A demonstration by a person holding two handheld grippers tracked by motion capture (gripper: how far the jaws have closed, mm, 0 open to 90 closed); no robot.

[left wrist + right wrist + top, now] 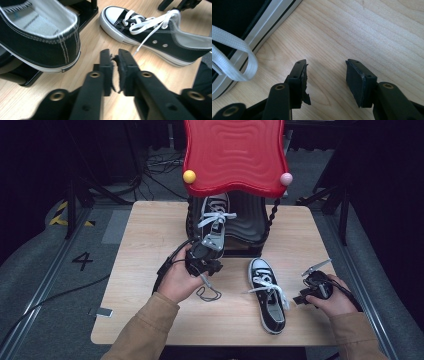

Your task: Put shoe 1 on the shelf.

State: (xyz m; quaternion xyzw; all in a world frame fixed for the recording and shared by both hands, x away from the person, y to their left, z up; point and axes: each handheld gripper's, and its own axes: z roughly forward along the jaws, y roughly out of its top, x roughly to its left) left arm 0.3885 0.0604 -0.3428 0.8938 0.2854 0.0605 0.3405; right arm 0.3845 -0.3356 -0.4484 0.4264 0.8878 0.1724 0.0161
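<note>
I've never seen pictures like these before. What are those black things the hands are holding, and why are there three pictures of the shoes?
A person sits at a pale wooden table and holds a pair of black tongs in each hand. The big picture comes from a camera up above. The other two come from small cameras riding on the tongs, so you look along their black jaws.

One black canvas sneaker with white laces lies flat on the table. A second matching black sneaker sits on the low black shelf of a little rack with a wavy red plastic top.

The left tongs are by the heel of the shoe on the rack. Their jaws are almost together with nothing between them. The right tongs rest beside the flat shoe, jaws apart, holding nothing.
</note>
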